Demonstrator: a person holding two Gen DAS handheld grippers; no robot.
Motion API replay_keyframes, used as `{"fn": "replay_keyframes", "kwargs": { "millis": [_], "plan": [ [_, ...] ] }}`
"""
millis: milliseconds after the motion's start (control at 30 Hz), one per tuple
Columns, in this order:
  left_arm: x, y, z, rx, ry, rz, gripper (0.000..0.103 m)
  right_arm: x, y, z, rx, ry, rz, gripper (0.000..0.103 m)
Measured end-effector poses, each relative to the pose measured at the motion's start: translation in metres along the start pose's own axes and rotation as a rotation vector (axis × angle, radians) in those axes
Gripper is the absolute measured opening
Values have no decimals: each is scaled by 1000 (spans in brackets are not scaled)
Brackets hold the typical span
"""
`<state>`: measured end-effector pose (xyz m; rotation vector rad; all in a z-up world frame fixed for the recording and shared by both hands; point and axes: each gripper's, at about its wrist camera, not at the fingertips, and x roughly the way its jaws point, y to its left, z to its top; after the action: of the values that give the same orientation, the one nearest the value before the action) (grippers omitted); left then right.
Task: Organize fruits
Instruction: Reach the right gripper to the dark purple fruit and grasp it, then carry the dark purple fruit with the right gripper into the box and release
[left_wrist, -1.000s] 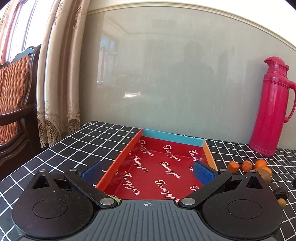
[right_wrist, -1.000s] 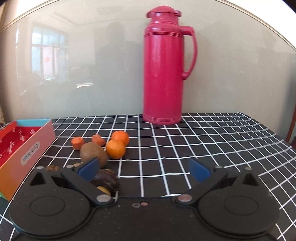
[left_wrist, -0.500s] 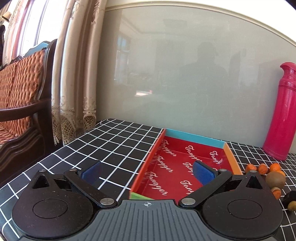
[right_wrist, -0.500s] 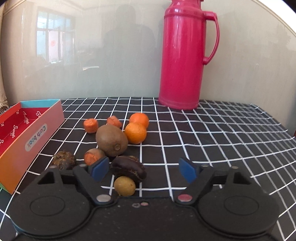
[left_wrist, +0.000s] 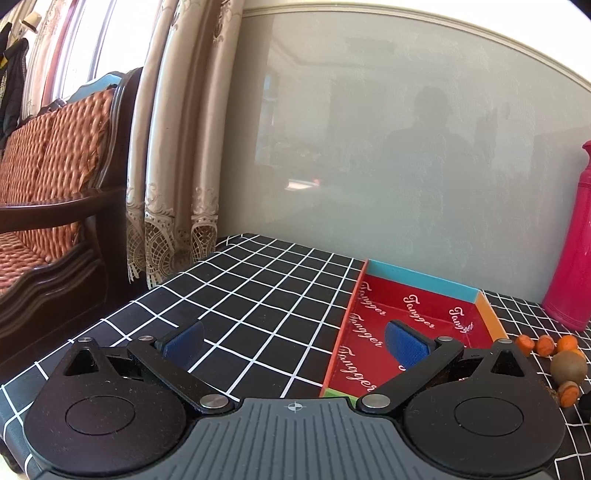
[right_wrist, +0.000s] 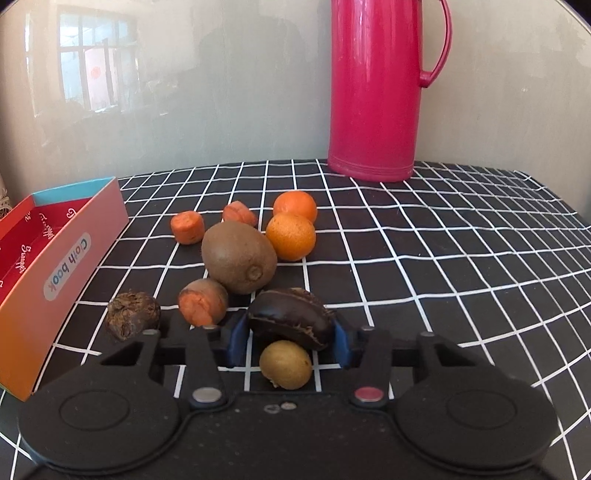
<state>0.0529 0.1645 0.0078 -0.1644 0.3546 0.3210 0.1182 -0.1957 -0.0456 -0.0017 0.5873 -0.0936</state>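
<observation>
Fruits lie in a cluster on the checked tablecloth. My right gripper (right_wrist: 290, 341) is shut on a dark brown wrinkled fruit (right_wrist: 290, 323), its blue pads pressing both ends. A small olive-green fruit (right_wrist: 285, 363) lies just under it. Around them lie a kiwi (right_wrist: 238, 256), two oranges (right_wrist: 291, 236), several carrot pieces (right_wrist: 202, 301) and a dark rough ball (right_wrist: 132, 315). The red box (left_wrist: 413, 328) stands left of the fruits. My left gripper (left_wrist: 293, 338) is open and empty over the box's near left corner.
A tall pink thermos (right_wrist: 376, 88) stands at the back by the glossy wall. A wooden chair (left_wrist: 48, 192) and curtain (left_wrist: 173, 147) stand beyond the table's left edge. The box wall reads "Cloth book" (right_wrist: 68, 266).
My right gripper moved forward over the fruits and closed on the dark brown fruit. My left gripper swung left, so the box now sits to its right.
</observation>
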Motion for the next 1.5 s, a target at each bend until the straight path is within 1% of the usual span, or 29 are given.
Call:
{"fn": "replay_keyframes", "kwargs": {
  "millis": [200,400,467,567,633,700,867,933,1033,1067,1100,1133,1167,1200,1267,1333,1400,1500],
  "plan": [
    [-4,7,0,16,-9,12,103,-14,6,9,5,-47,14,44],
    [-11,33,1,11,-2,60,103,-27,38,14,-17,-93,72,44],
    [-16,45,3,6,-9,82,103,-32,52,16,-30,-112,102,44],
    [-20,62,3,7,-10,115,103,-44,77,18,-53,-164,166,44],
    [-21,74,3,-1,1,137,103,-53,96,18,-83,-202,215,44],
    [-22,84,4,-17,6,153,103,-58,116,17,-121,-221,259,44],
    [-23,95,4,-7,9,171,103,-58,162,9,-190,-194,336,44],
    [-23,98,3,4,15,177,103,-54,178,6,-205,-184,348,45],
    [-24,103,3,4,20,185,103,-46,194,2,-217,-146,357,46],
    [-23,104,3,1,22,186,103,-45,198,1,-230,-142,348,48],
    [-24,105,3,-3,21,189,103,-47,200,-1,-240,-154,325,57],
    [-24,106,3,-8,20,190,103,-51,201,-1,-240,-177,313,63],
    [-24,107,3,-13,20,189,103,-58,197,-1,-231,-211,313,76],
    [-24,108,3,-17,19,188,103,-63,191,-1,-221,-240,315,81],
    [-25,105,4,-25,14,175,103,-69,183,1,-215,-267,310,81],
    [-25,100,5,-35,16,147,103,-72,172,3,-205,-286,283,81],
    [-25,92,7,-37,26,107,103,-72,157,7,-176,-296,266,81],
    [-25,73,7,-13,37,39,103,-71,133,14,-119,-291,240,81]
  ]
}}
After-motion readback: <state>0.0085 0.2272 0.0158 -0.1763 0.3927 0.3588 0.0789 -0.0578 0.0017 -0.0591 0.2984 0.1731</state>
